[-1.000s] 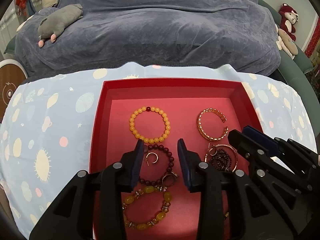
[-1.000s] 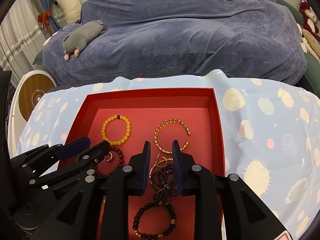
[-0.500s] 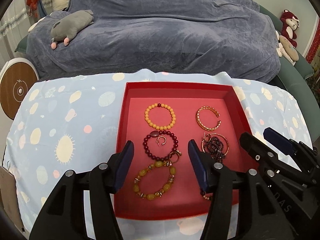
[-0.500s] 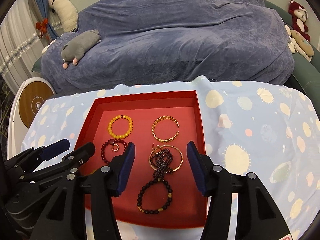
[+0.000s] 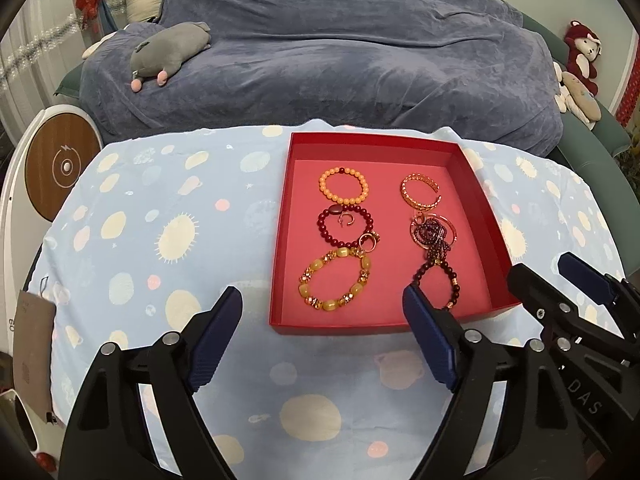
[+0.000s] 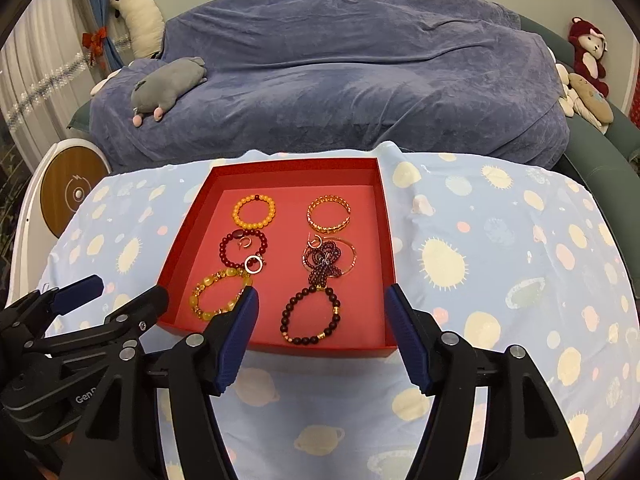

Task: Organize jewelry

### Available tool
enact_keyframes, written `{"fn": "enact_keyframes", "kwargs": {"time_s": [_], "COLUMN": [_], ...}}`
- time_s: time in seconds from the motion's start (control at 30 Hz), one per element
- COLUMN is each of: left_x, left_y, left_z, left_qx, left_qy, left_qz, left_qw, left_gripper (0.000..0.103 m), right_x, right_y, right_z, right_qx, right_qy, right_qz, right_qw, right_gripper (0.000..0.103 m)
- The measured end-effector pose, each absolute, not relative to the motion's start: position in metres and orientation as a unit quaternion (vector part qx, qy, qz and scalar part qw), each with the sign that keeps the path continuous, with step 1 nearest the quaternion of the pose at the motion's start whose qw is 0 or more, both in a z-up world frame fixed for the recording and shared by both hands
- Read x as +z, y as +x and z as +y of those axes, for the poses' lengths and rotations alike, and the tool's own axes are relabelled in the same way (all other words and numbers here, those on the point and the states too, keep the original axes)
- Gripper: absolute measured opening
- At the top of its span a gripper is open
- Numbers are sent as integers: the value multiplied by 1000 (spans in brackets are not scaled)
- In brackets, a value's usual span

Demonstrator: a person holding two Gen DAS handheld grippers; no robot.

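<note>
Both grippers pull back from the red tray [image 5: 486, 216], left gripper [image 5: 322, 334] and right gripper [image 6: 322, 330] jaws opening, empty; bracelets [image 6: 310, 314] lie inside, organizing looks nearly done; next, withdraw clear.

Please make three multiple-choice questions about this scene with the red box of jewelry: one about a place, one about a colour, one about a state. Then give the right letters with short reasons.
1. Where does the orange bead bracelet lie in the red box?
A. far left corner
B. near right corner
C. outside the box

2. What colour are the gripper pads?
A. green
B. blue
C. white

3. What does the right gripper hold?
A. a bracelet
B. the box
C. nothing

Answers:
1 A: it sits at the far left, beside the gold cuff.
2 B: the pads are dark blue.
3 C: its jaws are opening, nothing gripped between them.
</note>
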State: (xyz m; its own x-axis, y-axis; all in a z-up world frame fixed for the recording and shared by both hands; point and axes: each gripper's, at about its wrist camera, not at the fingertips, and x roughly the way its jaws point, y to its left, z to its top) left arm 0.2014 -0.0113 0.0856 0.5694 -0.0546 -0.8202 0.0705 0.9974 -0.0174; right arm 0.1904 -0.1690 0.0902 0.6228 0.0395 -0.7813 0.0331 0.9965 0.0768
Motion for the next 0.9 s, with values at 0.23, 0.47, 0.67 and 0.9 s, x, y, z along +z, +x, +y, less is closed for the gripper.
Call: {"fn": "enact_keyframes", "kwargs": {"time_s": [0.23, 0.47, 0.67, 0.9], "left_x": [79, 77, 78, 75], "left_y": [178, 165, 161, 160], "left_z": [-2, -1, 1, 1], "left_qx": [-24, -14, -6, -3], "left_qy": [-4, 6, 9, 10], "left_qz": [465, 458, 451, 455], "left_qw": [885, 889, 892, 891], "left_gripper": [88, 92, 95, 95], "right_x": [83, 81, 82, 81], "right_y": [164, 152, 148, 146], "right_z": [-174, -175, -175, -172], "right_qx": [-5, -8, -12, -13], "right_qy": [62, 62, 61, 54], "right_qz": [437, 434, 428, 427], "right_qw": [897, 899, 902, 902], "right_gripper": [81, 92, 96, 96]}}
